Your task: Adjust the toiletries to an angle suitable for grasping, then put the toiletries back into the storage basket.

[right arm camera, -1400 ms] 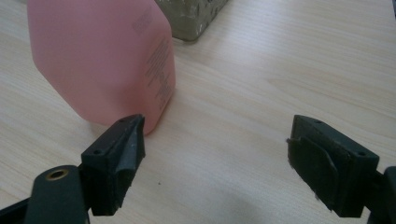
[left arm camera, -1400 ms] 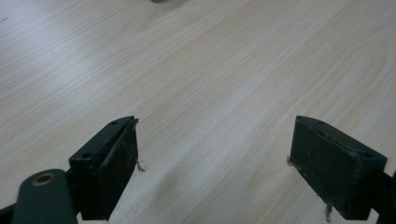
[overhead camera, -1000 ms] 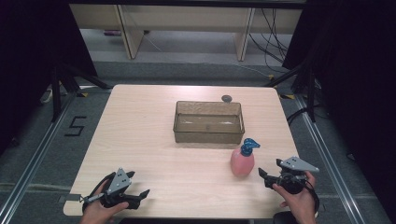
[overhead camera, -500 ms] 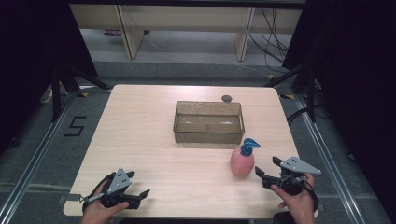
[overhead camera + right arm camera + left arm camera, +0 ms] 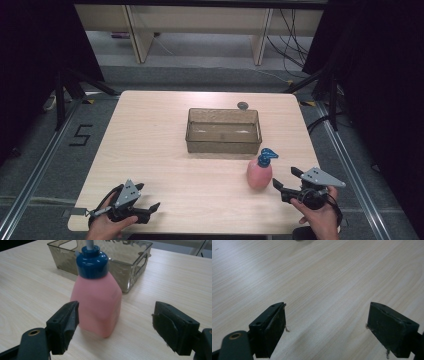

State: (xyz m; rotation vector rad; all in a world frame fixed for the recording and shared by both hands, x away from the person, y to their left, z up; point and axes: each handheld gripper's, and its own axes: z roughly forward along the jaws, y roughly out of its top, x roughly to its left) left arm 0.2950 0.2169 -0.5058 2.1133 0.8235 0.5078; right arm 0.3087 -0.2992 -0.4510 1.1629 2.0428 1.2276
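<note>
just ahead of the right tongs (image 5: 286, 181), pink pump bottle (image 5: 260, 172), upright, untouched, jaws wide

Pink bottle (image 5: 96, 307) (blue cap (image 5: 92, 262)), smoky bin (image 5: 223, 131).

The pink bottle (image 5: 259, 173) is standing right in front of the right gripper (image 5: 286, 182), with bare table (image 5: 150, 145) on both sides of it. Just behind it, the clear box (image 5: 223, 131) is blocking the way. The left gripper (image 5: 148, 199) is facing open table.
</note>
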